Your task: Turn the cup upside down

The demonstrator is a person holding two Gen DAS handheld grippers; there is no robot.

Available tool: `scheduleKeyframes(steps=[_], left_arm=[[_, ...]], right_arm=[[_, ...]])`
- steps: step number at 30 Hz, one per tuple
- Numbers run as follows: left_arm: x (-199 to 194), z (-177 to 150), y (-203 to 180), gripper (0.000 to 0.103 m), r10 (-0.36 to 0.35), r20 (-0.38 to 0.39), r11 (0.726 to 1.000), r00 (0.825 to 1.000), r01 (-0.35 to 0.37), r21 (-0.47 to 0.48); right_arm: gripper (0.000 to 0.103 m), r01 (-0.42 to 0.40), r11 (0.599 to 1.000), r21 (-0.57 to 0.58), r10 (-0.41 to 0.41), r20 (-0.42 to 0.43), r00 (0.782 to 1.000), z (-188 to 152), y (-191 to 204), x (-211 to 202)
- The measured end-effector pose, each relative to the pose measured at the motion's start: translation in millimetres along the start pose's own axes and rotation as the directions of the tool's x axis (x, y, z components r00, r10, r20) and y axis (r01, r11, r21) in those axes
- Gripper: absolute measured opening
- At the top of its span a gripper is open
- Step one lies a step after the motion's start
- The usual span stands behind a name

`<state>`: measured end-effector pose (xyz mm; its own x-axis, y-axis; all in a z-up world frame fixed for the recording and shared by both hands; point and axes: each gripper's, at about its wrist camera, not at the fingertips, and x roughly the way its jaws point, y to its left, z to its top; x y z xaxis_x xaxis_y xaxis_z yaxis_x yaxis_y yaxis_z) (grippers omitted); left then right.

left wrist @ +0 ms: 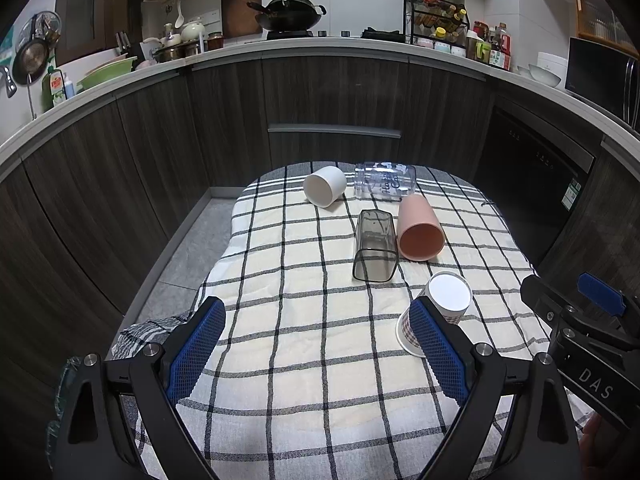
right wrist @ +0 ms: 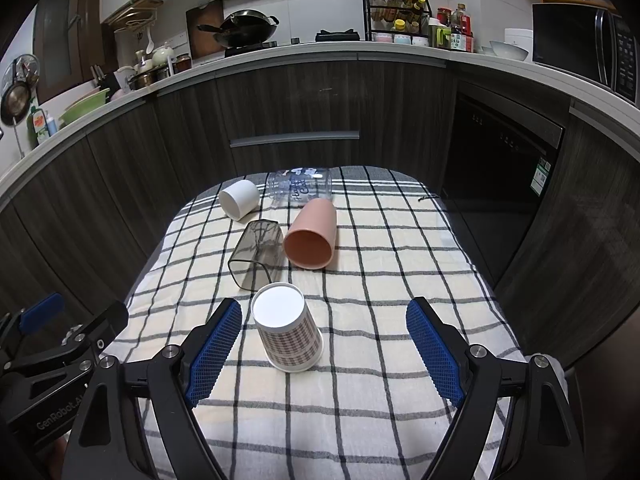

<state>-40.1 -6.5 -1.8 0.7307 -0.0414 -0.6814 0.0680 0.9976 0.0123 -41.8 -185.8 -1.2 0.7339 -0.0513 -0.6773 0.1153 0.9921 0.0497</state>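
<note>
A plaid paper cup [right wrist: 289, 332] stands upside down on the checked cloth, white base up; it also shows in the left wrist view [left wrist: 440, 312], partly behind my left gripper's right finger. My right gripper [right wrist: 324, 336] is open, its fingers on either side of the cup and apart from it. My left gripper [left wrist: 316, 340] is open and empty, left of the cup. A pink cup [right wrist: 311, 236], a smoky square cup [right wrist: 256, 256], a white cup [right wrist: 239, 199] and a clear glass jar [right wrist: 302, 189] all lie on their sides farther back.
The checked cloth [right wrist: 380, 280] covers a small table that stands before dark kitchen cabinets [right wrist: 320, 100]. The floor [left wrist: 188, 248] lies left of the table. The right gripper's body [left wrist: 580, 340] shows at the right edge of the left wrist view.
</note>
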Motion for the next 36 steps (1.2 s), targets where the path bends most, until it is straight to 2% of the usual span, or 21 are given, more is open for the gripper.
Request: scheduleKeyframes(steps=[27,36], left_arm=[[-3.5,2.6,-2.2,0.094,-0.003,0.006,1.0,1.0,0.003,0.006],[0.3,2.2,-0.7,0.094,-0.026,-0.019,1.0,0.999,0.026,-0.01]], right_arm=[[0.084,-0.001,1.0,0.002,0.001,0.002,1.0,0.0,0.2,-0.3],[0.084,-0.001,1.0,0.001,0.001,0.001,1.0,-0.1,0.1,-0.1]])
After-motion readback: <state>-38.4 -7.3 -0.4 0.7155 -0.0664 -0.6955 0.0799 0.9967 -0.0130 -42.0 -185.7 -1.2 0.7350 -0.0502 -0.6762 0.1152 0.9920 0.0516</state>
